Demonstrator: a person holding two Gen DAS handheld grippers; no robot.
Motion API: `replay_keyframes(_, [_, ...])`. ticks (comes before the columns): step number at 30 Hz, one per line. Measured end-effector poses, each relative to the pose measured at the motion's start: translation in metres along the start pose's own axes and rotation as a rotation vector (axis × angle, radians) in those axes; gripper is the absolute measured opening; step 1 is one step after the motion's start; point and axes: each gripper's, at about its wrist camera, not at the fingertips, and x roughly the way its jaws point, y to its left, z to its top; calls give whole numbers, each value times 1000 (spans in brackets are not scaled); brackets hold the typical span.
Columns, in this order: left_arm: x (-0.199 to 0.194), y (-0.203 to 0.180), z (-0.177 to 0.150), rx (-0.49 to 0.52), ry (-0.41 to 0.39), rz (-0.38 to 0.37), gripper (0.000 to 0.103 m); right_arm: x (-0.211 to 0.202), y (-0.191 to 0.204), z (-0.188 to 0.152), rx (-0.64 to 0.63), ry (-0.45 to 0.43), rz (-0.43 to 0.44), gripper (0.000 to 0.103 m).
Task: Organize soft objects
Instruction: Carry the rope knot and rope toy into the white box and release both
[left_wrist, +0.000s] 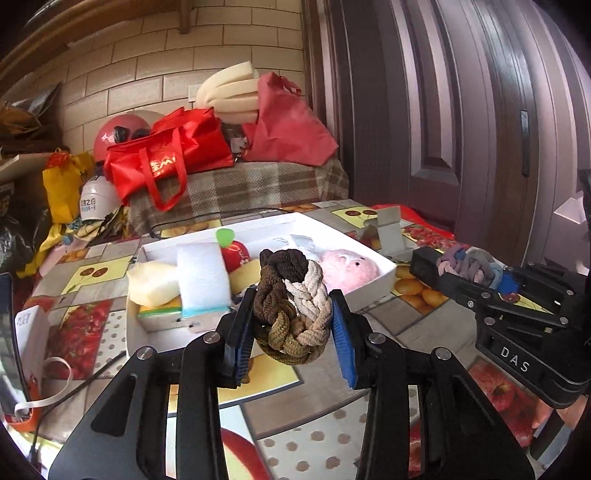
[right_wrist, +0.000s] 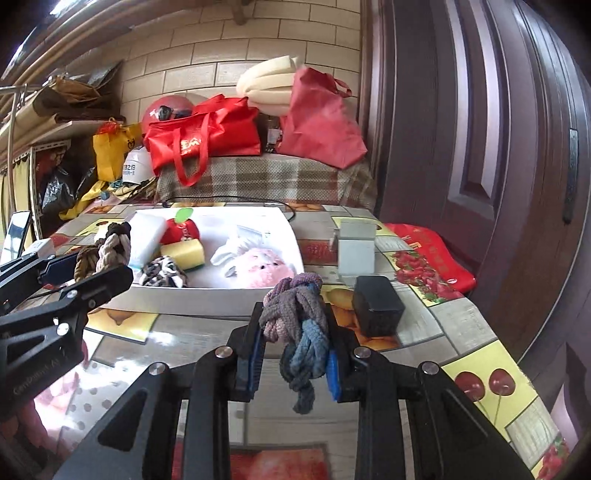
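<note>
The left gripper (left_wrist: 291, 325) has its jaws clamped on a brown-and-cream braided rope knot (left_wrist: 291, 314), held above the surface (left_wrist: 417, 332) at the near edge of the white tray (left_wrist: 384, 280). In the tray lie a white sponge (left_wrist: 203, 273), a red plush apple (left_wrist: 236, 253) and a pink plush (left_wrist: 349, 271). The right gripper (right_wrist: 295, 354) has its jaws clamped on a purple-and-blue braided knot (right_wrist: 295, 325), near the surface's right edge, beside a black box (right_wrist: 376, 306).

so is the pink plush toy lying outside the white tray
No, the pink plush toy lies inside the white tray, near its front right corner, beside a yellow sponge.
</note>
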Motion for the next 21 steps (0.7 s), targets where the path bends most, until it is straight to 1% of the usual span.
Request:
replay_keyframes(11, [11,54,-1,-72,-7,121,38,11,32,8,-12,-25,37,28])
replay_keyframes(18, [26,77,2,-109,0,156,38,25,45,16,6,-40,58,28])
replay_keyframes(21, [37,86,6,-125,12,166,38,38,49,22,27,-43,76,28])
